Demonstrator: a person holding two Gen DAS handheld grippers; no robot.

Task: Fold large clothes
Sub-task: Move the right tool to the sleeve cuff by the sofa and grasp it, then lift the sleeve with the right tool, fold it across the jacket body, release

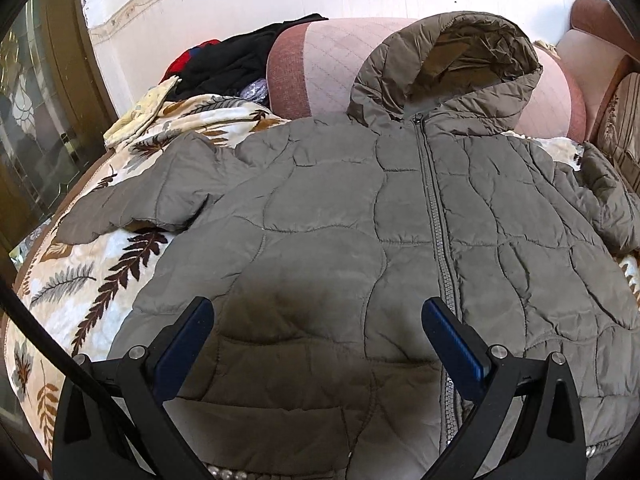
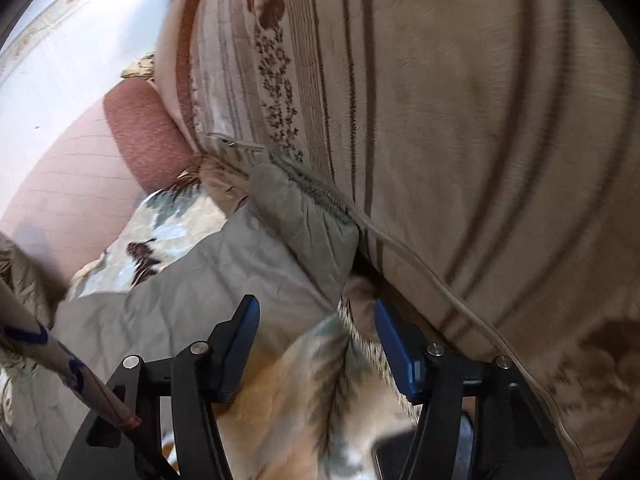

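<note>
A grey-olive quilted hooded jacket [image 1: 340, 220] lies face up on a leaf-patterned blanket [image 1: 100, 272], zipped, with its hood [image 1: 452, 68] propped against the backrest and both sleeves spread out. My left gripper [image 1: 316, 308] is open just above the jacket's lower front, left of the zip [image 1: 438, 232], with nothing between its fingers. In the right wrist view the jacket's right sleeve [image 2: 224, 276] runs up to its cuff [image 2: 308, 216], which is pressed against a striped cushion. My right gripper [image 2: 316, 308] hovers open below that cuff, over the blanket's fringe [image 2: 352, 340], gripping nothing.
A striped beige cushion [image 2: 460, 140] crowds the sleeve end on the right. The pink quilted backrest [image 1: 340, 56] stands behind the hood. A pile of black and red clothes [image 1: 232, 60] lies at the back left. A wood-and-glass door [image 1: 40, 128] borders the left.
</note>
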